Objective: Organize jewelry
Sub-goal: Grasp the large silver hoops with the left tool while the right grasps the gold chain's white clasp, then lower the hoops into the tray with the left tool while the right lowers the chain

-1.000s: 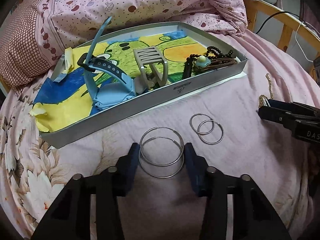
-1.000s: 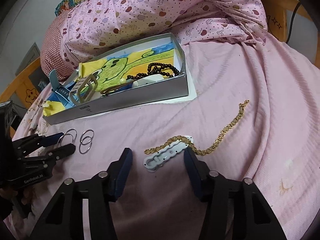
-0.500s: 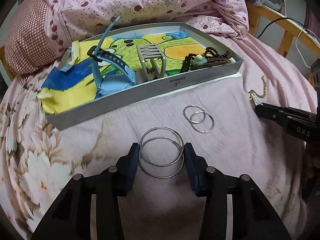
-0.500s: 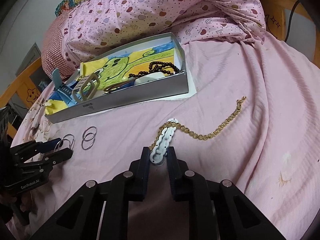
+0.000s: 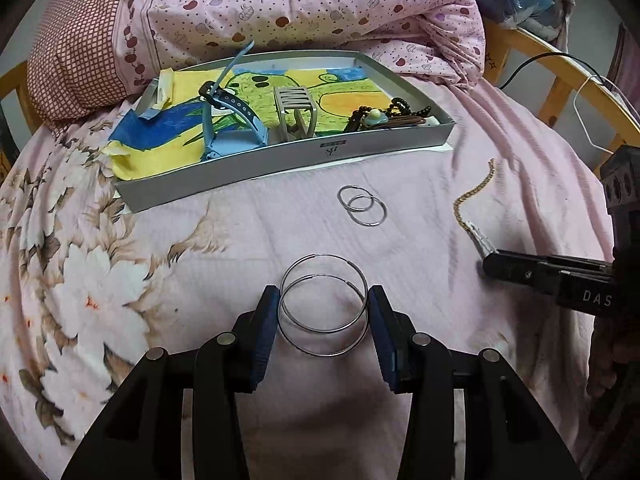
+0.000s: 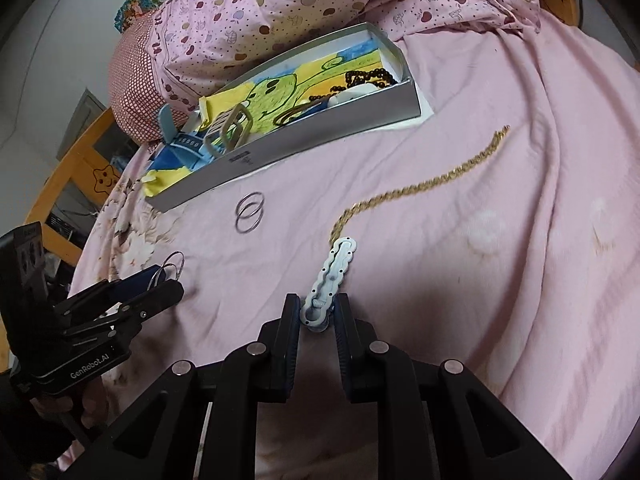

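Right wrist, gripper [image 6: 318, 322] pinching scalloped plastic clip [image 6: 331, 280]

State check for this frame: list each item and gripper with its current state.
Left gripper: shut on large hoops.
Large hoops: between the pads.
Right gripper: shut on white clip.
White clip: pinched at one end.
Gold chain: stretched on the bedspread.
Small hoops: overlapping, loose.
Tray: open, holding items.

hidden: near end of white hair clip [image 6: 331, 276] between right hand-held gripper [image 6: 317, 332] pads | hidden: gold chain [image 6: 420, 188] end behind clip tip | cut off: right hand-held gripper body at left wrist frame edge | blurred: clip in left wrist view | unreadable: box [image 5: 360, 148] label
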